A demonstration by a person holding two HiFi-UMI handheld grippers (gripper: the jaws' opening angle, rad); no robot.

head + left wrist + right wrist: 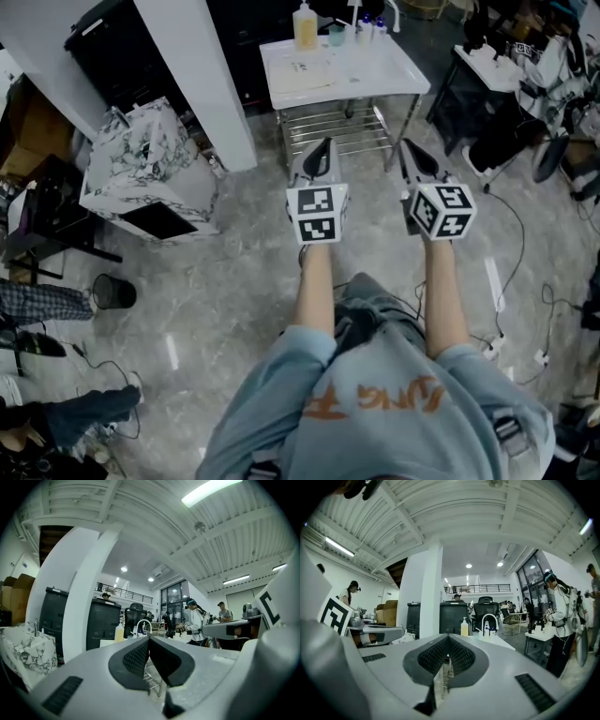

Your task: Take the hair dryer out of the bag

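A white bag with a black marble pattern (141,167) stands on the floor at the left, beside a white pillar; the left gripper view shows it at the left edge (24,652). No hair dryer shows in any view. My left gripper (325,142) and right gripper (405,146) are held side by side in the air, level, pointing at a white table (375,80). Both are well to the right of the bag. In its own view the left gripper (149,639) has its jaws pressed together and empty. The right gripper (448,637) is likewise shut and empty.
The white table carries a pump bottle (305,26) and small items, with a wire shelf (337,127) beneath. A white pillar (202,75), a black bin (113,292), a second cluttered table (497,66) and floor cables (511,281) surround me. A person (560,616) stands at the right.
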